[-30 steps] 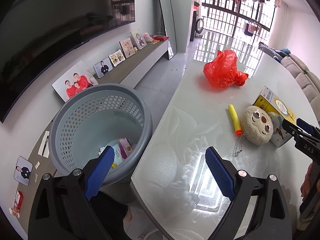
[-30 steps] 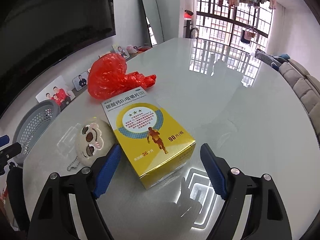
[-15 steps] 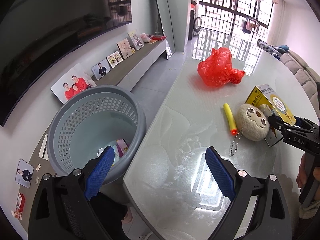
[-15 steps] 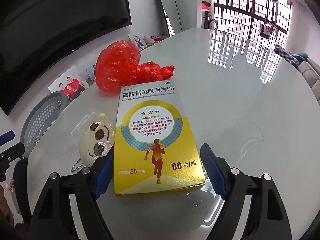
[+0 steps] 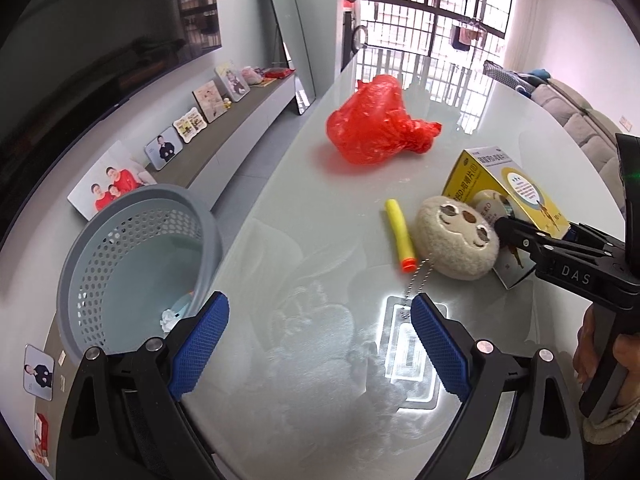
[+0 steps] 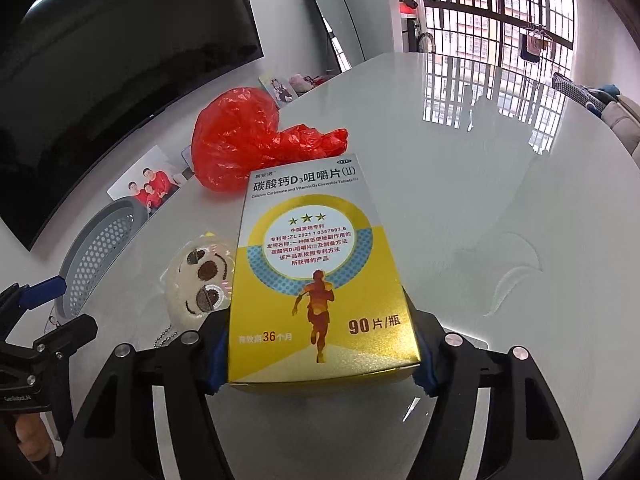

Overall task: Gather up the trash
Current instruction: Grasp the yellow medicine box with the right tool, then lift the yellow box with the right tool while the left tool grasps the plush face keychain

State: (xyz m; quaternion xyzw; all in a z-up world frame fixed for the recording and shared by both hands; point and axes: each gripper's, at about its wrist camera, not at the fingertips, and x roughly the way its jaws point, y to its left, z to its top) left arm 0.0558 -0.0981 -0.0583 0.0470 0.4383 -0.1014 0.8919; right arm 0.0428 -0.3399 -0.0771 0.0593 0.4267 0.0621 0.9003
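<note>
Right gripper [image 6: 320, 360] clamps the yellow box [image 6: 316, 276] on the desk [image 6: 500, 208] beside the plush [image 6: 200, 280], left gripper [image 5: 320, 344] hangs wide open and empty near the basket [image 5: 132, 264]; grasp step, next lift and carry over to basket.

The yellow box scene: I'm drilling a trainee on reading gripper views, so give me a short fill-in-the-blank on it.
1. The right gripper is closed on the ____ tablet box.
2. The left gripper is ____, holding nothing.
3. The crumpled plastic bag on the table is ____ in colour.
4. The grey perforated basket stands ____ the table, not on it.

Missing words: yellow; open; red; beside
</note>
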